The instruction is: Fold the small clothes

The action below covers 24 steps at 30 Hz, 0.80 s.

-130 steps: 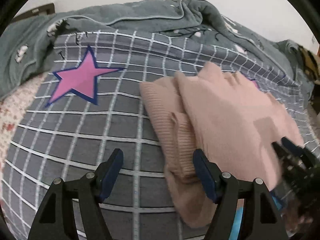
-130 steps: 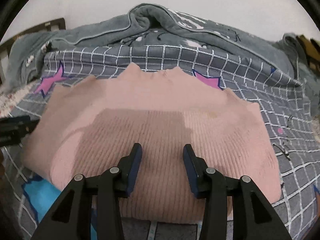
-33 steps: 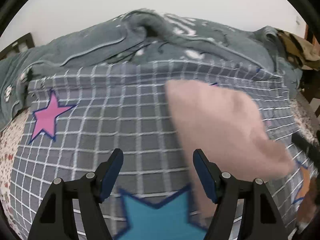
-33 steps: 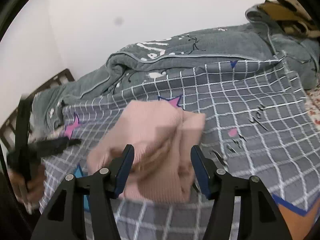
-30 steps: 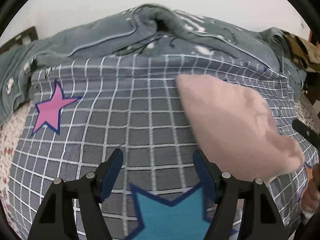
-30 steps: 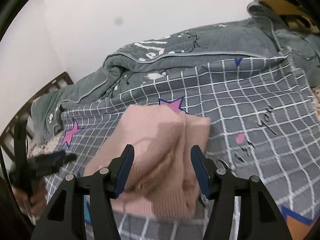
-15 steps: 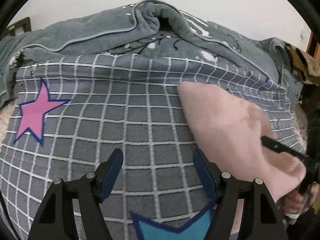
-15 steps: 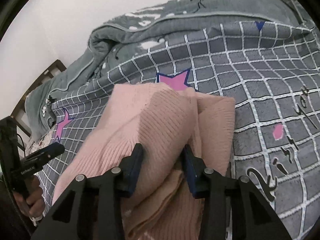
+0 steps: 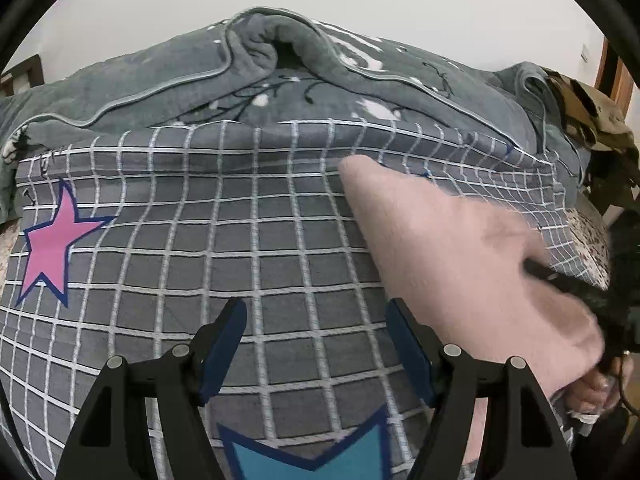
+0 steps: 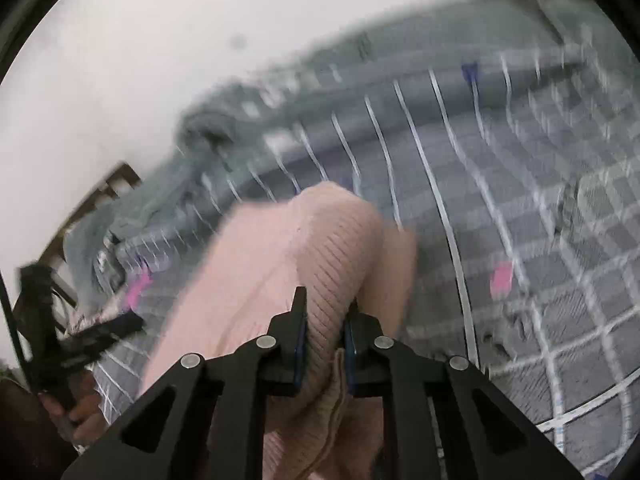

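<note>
A folded pink knit sweater (image 9: 460, 260) lies on the checked grey bed cover (image 9: 200, 240), to the right of my left gripper (image 9: 316, 312). That gripper hovers open over bare cover, with nothing between its fingers. In the right wrist view, which is motion-blurred, my right gripper (image 10: 326, 308) is closing on a raised ribbed fold of the sweater (image 10: 332, 248), and the pads squeeze the knit. The left wrist view shows the right gripper (image 9: 568, 284) reaching in from the right edge onto the sweater, with a hand behind it.
A bunched grey blanket (image 9: 280, 80) runs along the far side of the bed. The cover bears a pink star (image 9: 48, 248) at left and a blue star (image 9: 312, 456) near the front. Brown patterned cloth (image 9: 592, 116) lies far right. A wooden bed frame (image 10: 100, 192) stands at left.
My right gripper came down onto the sweater and its jaws narrowed around a fold. The left gripper drifted a little and stayed open.
</note>
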{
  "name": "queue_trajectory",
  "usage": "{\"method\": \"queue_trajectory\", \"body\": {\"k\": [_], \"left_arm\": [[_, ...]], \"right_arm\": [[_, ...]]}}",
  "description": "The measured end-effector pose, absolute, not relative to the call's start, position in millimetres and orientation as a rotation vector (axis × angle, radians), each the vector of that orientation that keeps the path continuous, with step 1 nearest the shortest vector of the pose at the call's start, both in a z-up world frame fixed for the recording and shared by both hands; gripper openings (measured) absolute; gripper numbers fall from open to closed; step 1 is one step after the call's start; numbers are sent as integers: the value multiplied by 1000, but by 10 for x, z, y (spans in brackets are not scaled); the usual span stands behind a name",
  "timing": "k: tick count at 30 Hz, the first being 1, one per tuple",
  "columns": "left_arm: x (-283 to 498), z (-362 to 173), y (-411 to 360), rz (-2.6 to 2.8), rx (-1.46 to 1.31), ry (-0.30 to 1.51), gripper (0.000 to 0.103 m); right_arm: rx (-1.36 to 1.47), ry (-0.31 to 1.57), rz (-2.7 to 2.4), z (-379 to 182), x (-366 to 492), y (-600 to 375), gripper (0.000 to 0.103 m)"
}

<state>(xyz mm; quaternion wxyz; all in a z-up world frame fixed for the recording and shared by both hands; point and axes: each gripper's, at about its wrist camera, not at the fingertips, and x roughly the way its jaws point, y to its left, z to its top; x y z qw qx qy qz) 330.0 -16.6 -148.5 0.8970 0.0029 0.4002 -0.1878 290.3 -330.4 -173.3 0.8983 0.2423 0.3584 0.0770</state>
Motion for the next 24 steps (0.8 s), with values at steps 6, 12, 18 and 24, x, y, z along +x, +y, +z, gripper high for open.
{"method": "queue_trajectory", "body": {"k": [6, 12, 18, 24], "left_arm": [[3114, -1391, -339, -402, 50, 802, 71], [3018, -1328, -359, -399, 25, 813, 71], [2838, -1236, -384, -387, 50, 800, 71], [2652, -1170, -284, -373, 59, 787, 71]], "right_arm": [[487, 711, 127, -1470, 2679, -3397, 37], [558, 669, 245, -1213, 2200, -3283, 41], [427, 768, 197, -1343, 2313, -2875, 34], [444, 578, 189, -1212, 1996, -3033, 11]]}}
